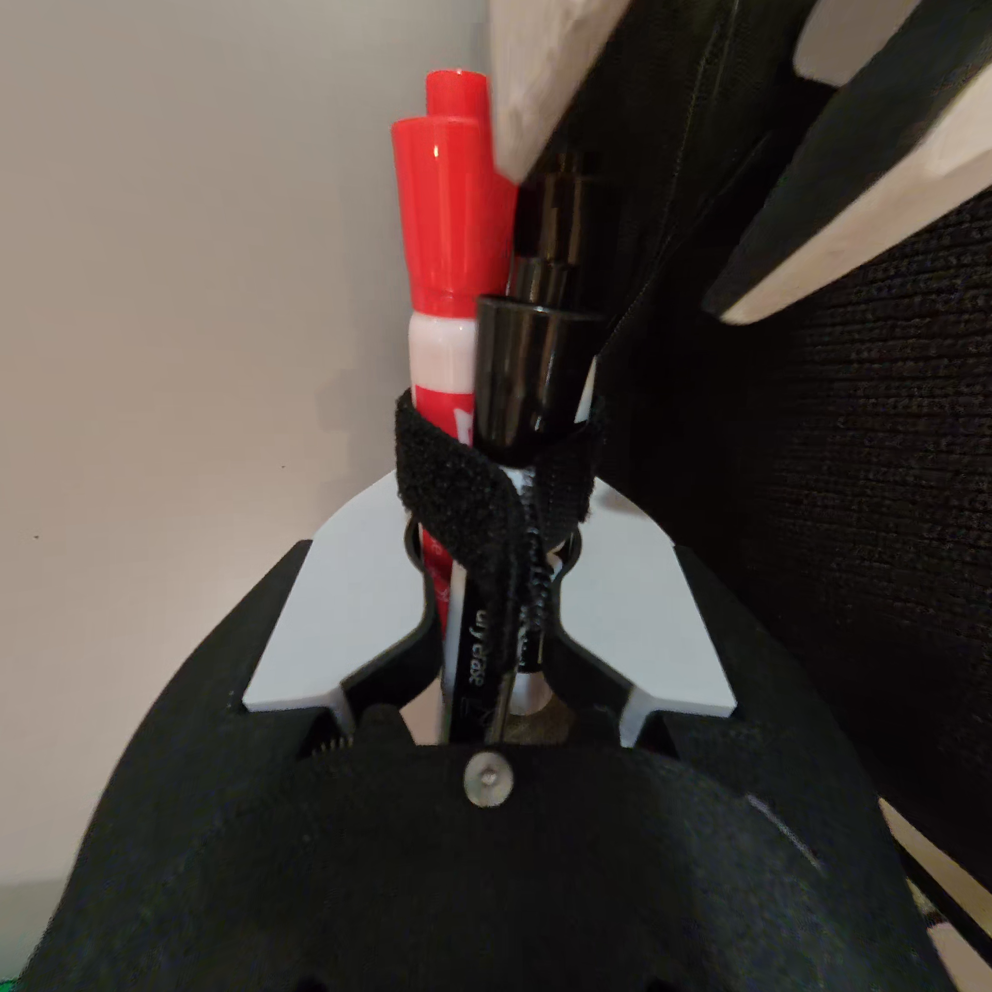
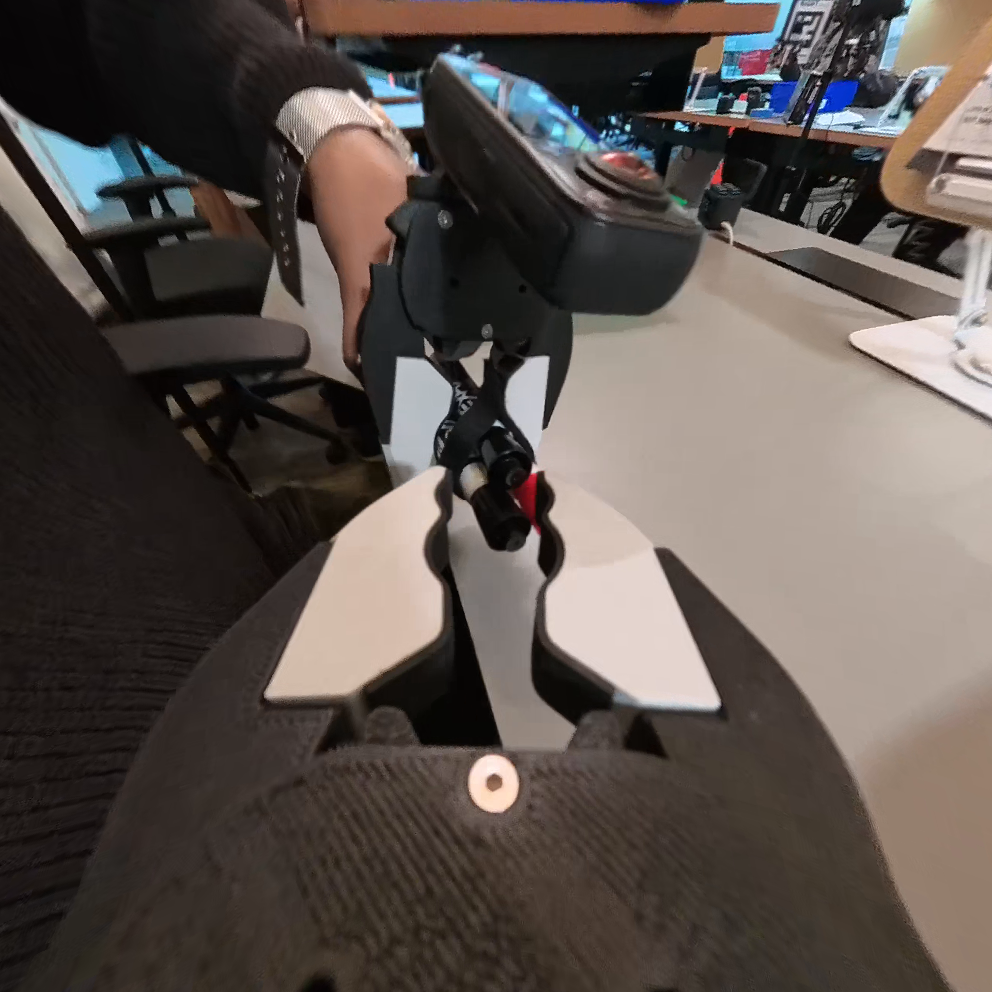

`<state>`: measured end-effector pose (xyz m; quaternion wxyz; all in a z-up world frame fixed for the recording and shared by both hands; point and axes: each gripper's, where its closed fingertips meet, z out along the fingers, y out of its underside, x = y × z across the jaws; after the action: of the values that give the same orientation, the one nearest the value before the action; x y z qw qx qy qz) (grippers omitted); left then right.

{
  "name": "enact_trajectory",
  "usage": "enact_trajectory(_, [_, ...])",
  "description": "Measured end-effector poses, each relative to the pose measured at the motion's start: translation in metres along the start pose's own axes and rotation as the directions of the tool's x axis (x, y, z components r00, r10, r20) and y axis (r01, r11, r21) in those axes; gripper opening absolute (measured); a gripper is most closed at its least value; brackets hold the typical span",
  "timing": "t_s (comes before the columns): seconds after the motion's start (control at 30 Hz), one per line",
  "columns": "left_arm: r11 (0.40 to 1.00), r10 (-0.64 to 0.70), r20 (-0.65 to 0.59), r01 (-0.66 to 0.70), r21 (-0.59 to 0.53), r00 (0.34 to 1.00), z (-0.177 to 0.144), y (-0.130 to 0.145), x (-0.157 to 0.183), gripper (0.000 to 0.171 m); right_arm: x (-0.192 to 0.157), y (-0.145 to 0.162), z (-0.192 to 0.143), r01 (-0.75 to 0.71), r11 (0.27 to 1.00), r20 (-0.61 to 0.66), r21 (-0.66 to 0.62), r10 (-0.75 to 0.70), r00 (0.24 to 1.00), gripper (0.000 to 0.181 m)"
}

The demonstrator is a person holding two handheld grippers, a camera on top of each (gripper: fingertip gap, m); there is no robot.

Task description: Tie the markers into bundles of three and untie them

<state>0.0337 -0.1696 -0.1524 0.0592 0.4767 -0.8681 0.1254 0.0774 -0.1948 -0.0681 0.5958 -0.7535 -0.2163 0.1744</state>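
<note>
Jaws on the left gripper (image 1: 496, 542) are closed tight around a bundle of markers: two red markers (image 1: 448, 225) side by side, plus black markers (image 1: 529, 376) next to them. Exact count of black ones unclear; one black cap in front, another dark barrel behind it. Black velcro strap (image 1: 467, 483) is wrapped around the bundle just above the fingertips, loose tail hanging down over the barrels toward the gripper body. Bundle points away from the camera, held off the table (image 2: 724, 483).

Right gripper (image 2: 494, 515) jaws stand partly open, nothing between them. Its fingertips sit either side of the bundle's end, close but contact not clear. From the right wrist view, the left gripper (image 2: 467, 408) hangs above the table edge, tilted down, bundle ends (image 2: 502, 502) aimed at the right gripper. Hand (image 2: 365, 225) with dark sleeve holds the left unit. Office chairs (image 2: 209, 300) behind it at left; white stand base (image 2: 923, 354) on the table far right.
</note>
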Motion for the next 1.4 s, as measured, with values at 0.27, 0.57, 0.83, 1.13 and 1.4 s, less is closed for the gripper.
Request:
enact_trajectory(0.27, [0.997,0.059,-0.026,-0.060,-0.050,0.998,0.007,-0.002,0.017,0.044,-0.014,0.012,0.008,0.080,0.994,0.051,-0.073,-0.076,0.996,0.023])
enact_trajectory(0.57, [0.998,0.048,-0.024,-0.049,-0.051,0.999,0.006,0.002,0.016,0.045,-0.012,0.012,0.003,0.076,0.995,0.063,-0.071,-0.071,0.995,0.020])
enact_trajectory(0.83, [0.998,0.024,-0.035,-0.026,-0.054,0.999,0.005,0.005,0.014,0.045,-0.007,0.010,-0.002,0.041,0.997,0.063,-0.061,-0.037,0.997,0.020])
enact_trajectory(1.13, [0.997,0.021,-0.048,-0.025,-0.079,0.999,0.010,0.009,0.015,0.044,0.000,-0.010,-0.007,-0.059,0.996,0.054,0.069,0.056,0.997,0.056])
enact_trajectory(1.4, [0.991,0.071,-0.063,-0.077,-0.109,0.995,0.010,-0.001,0.026,0.045,-0.021,0.007,0.009,-0.109,0.993,0.174,-0.039,0.114,0.978,0.055])
